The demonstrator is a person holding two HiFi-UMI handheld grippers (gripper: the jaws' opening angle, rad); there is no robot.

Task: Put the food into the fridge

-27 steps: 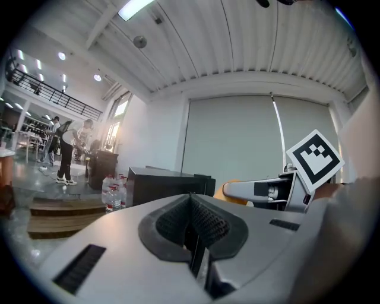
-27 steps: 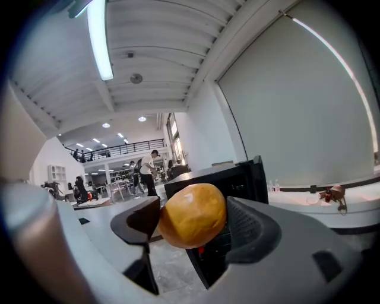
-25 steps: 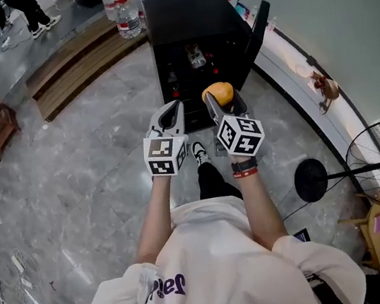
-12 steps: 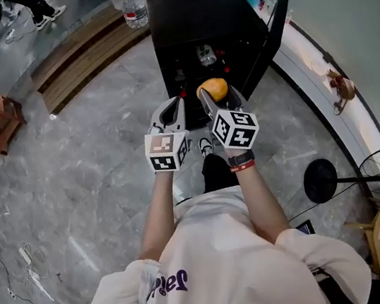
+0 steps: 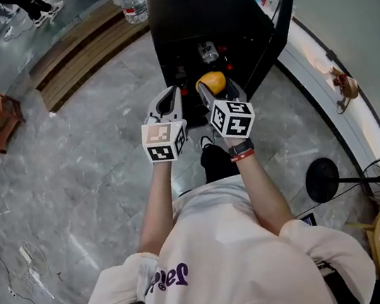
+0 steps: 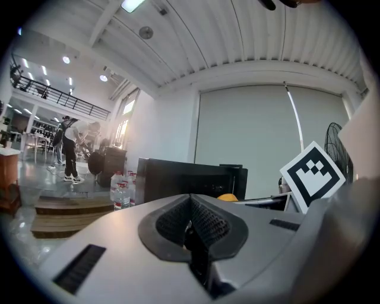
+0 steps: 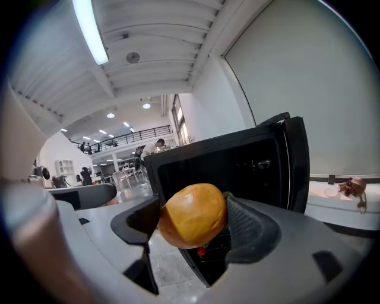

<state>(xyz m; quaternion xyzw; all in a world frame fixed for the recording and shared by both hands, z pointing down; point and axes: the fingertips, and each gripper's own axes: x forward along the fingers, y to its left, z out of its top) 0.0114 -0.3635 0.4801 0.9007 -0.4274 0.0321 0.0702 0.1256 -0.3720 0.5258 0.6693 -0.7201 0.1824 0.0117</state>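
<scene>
Right gripper view: right gripper point(image 7: 192, 209) jaws clamp the round orange food point(image 7: 196, 221) before the open black fridge point(image 7: 237, 169).
Left gripper view: left gripper point(image 6: 191, 208) jaws pressed together, empty.

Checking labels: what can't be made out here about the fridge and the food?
- Inside of the black box fridge, head view: dark; items on its shelves too small to name.
- Its lower shelves, right gripper view: covered by the round orange-yellow food in the right tool.
- That food: fruit or bun, cannot tell.
- Fridge's lower part, left gripper view: hidden behind the grey body of the shut left tool.
</scene>
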